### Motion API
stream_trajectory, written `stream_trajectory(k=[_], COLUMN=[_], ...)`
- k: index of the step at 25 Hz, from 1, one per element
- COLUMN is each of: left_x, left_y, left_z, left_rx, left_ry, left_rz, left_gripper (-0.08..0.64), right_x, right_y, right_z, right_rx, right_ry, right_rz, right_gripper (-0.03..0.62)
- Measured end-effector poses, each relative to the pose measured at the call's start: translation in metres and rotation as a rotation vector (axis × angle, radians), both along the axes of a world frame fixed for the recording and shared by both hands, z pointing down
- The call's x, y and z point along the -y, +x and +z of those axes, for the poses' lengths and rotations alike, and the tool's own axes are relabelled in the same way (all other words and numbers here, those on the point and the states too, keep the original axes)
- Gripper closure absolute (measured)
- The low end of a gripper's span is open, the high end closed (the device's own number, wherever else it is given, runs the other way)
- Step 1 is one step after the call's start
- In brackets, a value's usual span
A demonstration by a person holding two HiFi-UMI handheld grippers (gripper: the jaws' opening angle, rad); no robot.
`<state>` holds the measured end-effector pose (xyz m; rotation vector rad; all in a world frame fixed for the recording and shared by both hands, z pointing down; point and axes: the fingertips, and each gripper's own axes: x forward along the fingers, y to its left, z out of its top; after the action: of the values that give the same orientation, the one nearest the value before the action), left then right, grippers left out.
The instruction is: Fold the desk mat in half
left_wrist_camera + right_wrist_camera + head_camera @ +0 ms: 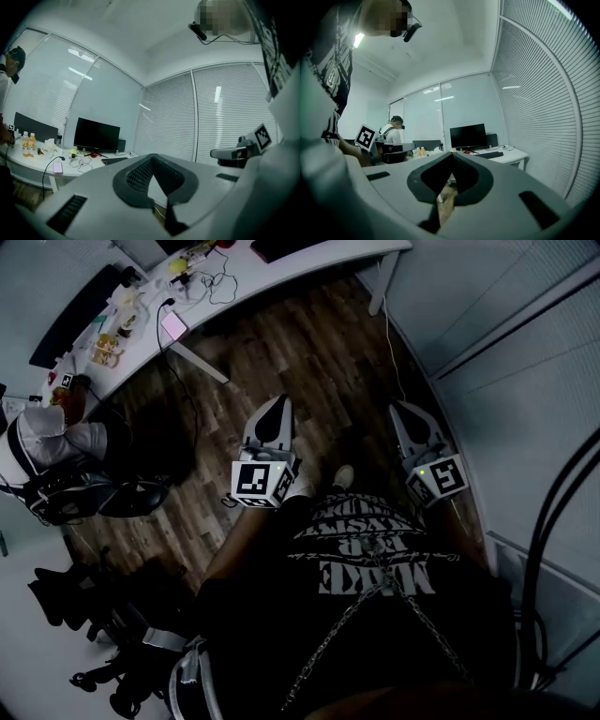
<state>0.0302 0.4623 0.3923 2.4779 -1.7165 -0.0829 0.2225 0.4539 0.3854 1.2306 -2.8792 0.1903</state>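
The 2 tongs are idle. Left gripper [274,418] and right gripper [409,423] are fully closed and empty, held at waist height over the floor [309,352], probably a carry position. No desk mat is visible.

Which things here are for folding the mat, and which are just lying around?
For the job:
- left gripper, shut and empty
- right gripper, shut and empty
- I cannot make out a desk mat for sure.

Just lying about, on the white desk:
- pink phone
- cables
- drink bottles
- monitor
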Motion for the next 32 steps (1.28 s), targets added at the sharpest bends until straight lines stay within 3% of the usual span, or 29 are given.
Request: stream_trajectory(k=[7, 13, 21, 28, 32], left_x=[0.018, 0.033, 0.058, 0.093, 0.113], left_y=[0.023, 0.025, 0.012, 0.008, -0.002], left_z=[-0.028, -0.034, 0.000, 0.018, 0.016], left_rx=[0.028, 0.057, -0.001, -0.064, -0.061], left_ry=[0.023, 0.018, -0.037, -0.057, -0.053], left_rz=[0.002, -0.026, -0.054, -0.002, 0.015], left_gripper=[0.560, 0.560, 0.560, 0.560, 0.560], right_x=[0.021, 0.040, 0.058, 0.085, 0.110], right_y=[0.010, 0.021, 0.014, -0.005, -0.023], right_z=[-0.015, -0.012, 0.015, 0.030, 0.026], right_rx=[0.040, 0.063, 0.008, -0.045, -0.044], right_ry=[0.018, -0.011, -0.058, -0.097, -0.093], right_rz=[-0.046, -0.014, -0.014, -0.010, -0.012], right_gripper=[0.592, 0.592, 0.592, 0.592, 0.592])
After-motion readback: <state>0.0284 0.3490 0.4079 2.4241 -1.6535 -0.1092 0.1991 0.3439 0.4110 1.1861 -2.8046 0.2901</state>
